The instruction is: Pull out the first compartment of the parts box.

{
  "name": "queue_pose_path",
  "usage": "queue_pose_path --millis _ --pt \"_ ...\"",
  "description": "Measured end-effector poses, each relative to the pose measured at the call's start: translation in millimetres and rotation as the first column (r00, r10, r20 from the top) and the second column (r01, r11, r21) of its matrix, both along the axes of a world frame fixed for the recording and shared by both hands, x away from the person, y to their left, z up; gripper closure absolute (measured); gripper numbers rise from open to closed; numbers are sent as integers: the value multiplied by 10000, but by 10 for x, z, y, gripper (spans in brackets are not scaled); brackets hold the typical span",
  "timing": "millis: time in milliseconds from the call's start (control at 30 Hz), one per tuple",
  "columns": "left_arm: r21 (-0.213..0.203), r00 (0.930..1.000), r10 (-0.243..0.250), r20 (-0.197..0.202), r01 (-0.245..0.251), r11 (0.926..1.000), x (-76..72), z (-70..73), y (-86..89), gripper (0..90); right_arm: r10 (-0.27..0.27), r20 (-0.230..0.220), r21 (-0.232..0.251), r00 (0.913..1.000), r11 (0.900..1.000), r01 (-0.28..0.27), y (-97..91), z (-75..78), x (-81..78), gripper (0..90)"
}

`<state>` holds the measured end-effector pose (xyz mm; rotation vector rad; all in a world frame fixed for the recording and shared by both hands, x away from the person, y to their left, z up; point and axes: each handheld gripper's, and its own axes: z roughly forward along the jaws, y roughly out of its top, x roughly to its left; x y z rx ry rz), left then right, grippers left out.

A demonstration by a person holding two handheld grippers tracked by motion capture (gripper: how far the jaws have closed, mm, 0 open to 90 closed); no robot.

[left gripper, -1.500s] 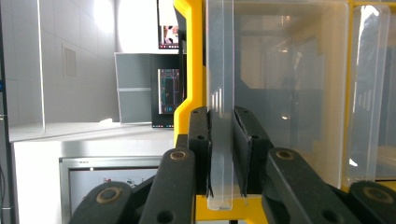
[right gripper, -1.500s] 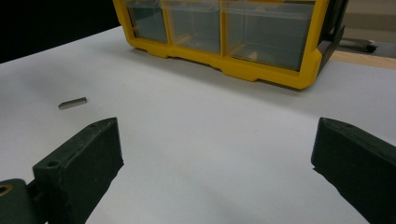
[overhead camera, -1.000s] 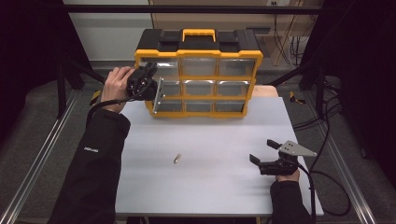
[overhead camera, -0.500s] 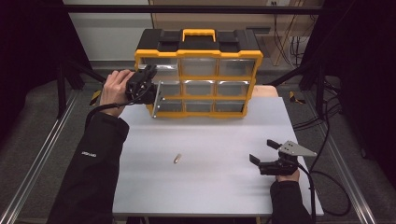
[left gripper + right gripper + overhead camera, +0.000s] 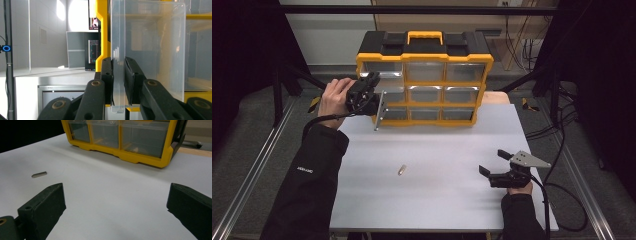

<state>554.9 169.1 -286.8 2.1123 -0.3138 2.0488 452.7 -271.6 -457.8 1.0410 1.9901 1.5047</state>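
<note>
While my left gripper (image 5: 118,82) clamps the front lip of the clear drawer (image 5: 382,109) pulled from the organizer's (image 5: 424,80) left column, I judge it light, stiff, slippery plastic; my right gripper (image 5: 493,171) rests wide, well in front.

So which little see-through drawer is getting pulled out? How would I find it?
Look for the yellow organizer box at the back of the white table. Go to its left-hand column of clear drawers. The pulled-out drawer is the one that juts forward from the others, its front pinched by the left tongs.
</note>
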Motion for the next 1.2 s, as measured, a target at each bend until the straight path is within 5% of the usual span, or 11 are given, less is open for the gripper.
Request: queue_pose_path --millis 1200 --pt "2 9998 -188 67 188 9998 -219 -17 53 779 4 24 -12 10000 10000 -4 5 1 -1 21"
